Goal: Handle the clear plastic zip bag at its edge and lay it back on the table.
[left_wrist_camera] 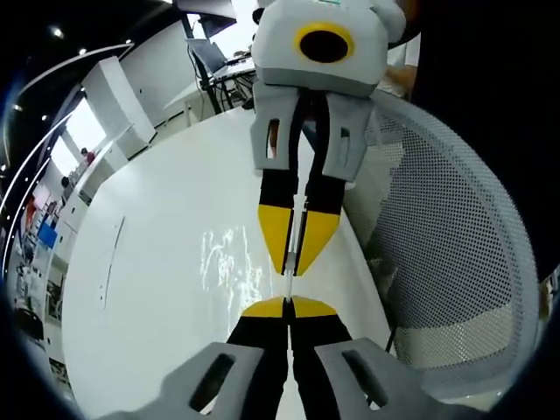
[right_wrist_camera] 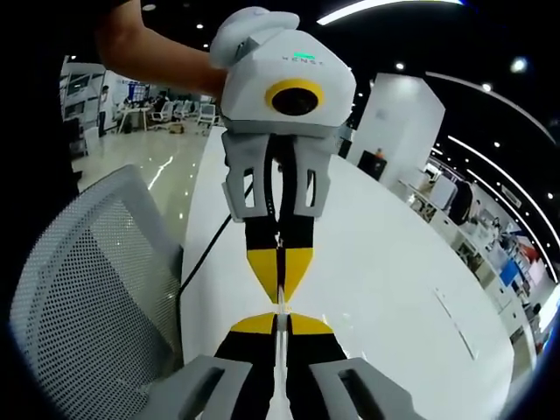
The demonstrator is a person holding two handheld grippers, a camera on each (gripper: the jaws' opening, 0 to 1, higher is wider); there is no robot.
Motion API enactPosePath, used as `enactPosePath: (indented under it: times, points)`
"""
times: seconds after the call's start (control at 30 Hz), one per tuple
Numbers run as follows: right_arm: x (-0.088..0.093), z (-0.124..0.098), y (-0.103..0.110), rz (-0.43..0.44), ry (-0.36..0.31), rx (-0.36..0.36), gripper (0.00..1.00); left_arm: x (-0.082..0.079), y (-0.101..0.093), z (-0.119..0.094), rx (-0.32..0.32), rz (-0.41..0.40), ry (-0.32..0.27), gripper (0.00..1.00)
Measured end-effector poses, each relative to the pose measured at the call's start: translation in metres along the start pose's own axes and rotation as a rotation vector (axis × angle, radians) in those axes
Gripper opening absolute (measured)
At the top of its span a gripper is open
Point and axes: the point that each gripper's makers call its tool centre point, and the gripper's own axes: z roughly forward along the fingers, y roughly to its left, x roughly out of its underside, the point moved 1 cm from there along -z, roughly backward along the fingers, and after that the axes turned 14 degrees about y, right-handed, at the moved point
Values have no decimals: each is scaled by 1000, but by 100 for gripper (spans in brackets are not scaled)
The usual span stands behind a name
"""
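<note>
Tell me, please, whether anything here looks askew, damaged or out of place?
Nothing stands out. The left gripper and right gripper face each other tip to tip, both shut on the edge of the clear zip bag above the white table.

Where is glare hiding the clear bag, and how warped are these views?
Left gripper view: ceiling light glints off the zip bag on the white table; its outline is faint. Right gripper view: the bag's edge shows thin between both grippers; light streaks the floor. Both views bend the table's edges.
</note>
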Motion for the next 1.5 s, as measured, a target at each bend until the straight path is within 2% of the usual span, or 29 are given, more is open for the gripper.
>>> enactPosePath:
  times: [1.5]
  points:
    - [-1,-3,0,12,-9,-2,0,2,1,-5,-5,-10,-9,0]
